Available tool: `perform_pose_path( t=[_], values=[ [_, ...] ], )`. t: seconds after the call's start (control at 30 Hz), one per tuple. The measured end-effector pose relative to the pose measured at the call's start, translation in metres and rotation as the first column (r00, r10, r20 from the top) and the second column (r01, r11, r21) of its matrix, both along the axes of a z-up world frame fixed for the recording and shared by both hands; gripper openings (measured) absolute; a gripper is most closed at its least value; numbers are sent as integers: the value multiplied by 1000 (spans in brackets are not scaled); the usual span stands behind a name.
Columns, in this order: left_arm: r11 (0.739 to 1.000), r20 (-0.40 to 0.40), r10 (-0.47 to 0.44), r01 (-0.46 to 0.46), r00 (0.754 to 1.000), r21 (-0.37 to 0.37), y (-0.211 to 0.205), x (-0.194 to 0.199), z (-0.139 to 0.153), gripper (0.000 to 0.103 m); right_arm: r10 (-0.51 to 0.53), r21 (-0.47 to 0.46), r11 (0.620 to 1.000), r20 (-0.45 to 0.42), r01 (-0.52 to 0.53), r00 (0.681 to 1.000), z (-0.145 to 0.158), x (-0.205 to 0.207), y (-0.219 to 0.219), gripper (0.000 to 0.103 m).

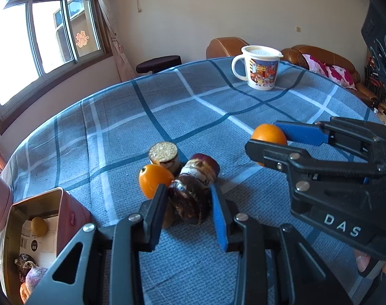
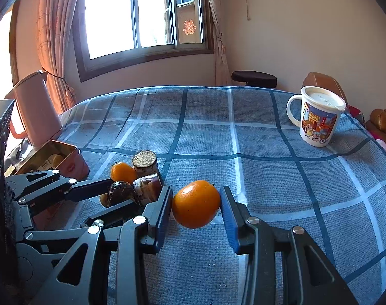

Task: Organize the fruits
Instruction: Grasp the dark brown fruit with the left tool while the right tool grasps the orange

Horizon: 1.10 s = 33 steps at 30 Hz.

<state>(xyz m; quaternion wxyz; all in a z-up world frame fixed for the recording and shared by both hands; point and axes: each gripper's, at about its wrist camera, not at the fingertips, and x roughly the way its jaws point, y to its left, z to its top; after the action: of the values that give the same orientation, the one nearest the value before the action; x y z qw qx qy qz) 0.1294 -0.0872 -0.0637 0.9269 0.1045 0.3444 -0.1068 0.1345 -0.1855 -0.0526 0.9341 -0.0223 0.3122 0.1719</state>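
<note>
left wrist view: your left gripper (image 1: pixel 189 203) has its black fingers with blue pads pinching a dark brown, mottled, rounded fruit (image 1: pixel 189 200) that sits on the blue plaid tablecloth (image 1: pixel 167 106). touching that fruit on the far side is a short maroon cylinder piece (image 1: pixel 203 169). just left of it lies a small smooth orange fruit (image 1: pixel 153 180), and behind it stands a tan-topped cut cylinder (image 1: pixel 165 155). low to the left of your gripper, an open pink metal tin (image 1: pixel 65 211) holds a small yellowish fruit (image 1: pixel 39 226) and some darker pieces. to the right, your right gripper (image 1: pixel 269 137) is closed on a round orange (image 1: pixel 269 133). far ahead stands a white cartoon-printed mug with a lid (image 1: pixel 261 67).

right wrist view: your right gripper (image 2: pixel 196 204) pinches the round orange (image 2: pixel 196 204) between its blue pads, lifted clear of the cloth. your left gripper (image 2: pixel 121 193) sits just to its left, among the cluster of fruit pieces. further left, beside the tin (image 2: pixel 70 162), stands a pale pink jug (image 2: pixel 36 106).
</note>
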Motion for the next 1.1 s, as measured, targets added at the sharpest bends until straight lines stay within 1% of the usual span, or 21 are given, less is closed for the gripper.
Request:
perform_pose_path(
  t=[0.07,0.37,0.5,0.7,1.1],
  values=[
    [1000,16,-10,10,1000,-17,2,-3,3,34,3,0,1000,8,-3,1000,1,-1,0,40],
    [997,70,-26,31,997,-70,6,-14,11,34,16,6,1000,29,-16,999,3,-4,0,40],
    [995,95,-17,27,995,-99,11,-18,14,34,29,12,999,39,-30,999,4,-6,0,40],
    [993,124,5,10,992,-117,16,-21,17,34,44,23,999,69,-46,997,7,-11,0,40],
    [991,194,20,6,981,-132,20,-32,24,34,57,34,998,115,-62,992,11,-19,-1,40]
  ],
)
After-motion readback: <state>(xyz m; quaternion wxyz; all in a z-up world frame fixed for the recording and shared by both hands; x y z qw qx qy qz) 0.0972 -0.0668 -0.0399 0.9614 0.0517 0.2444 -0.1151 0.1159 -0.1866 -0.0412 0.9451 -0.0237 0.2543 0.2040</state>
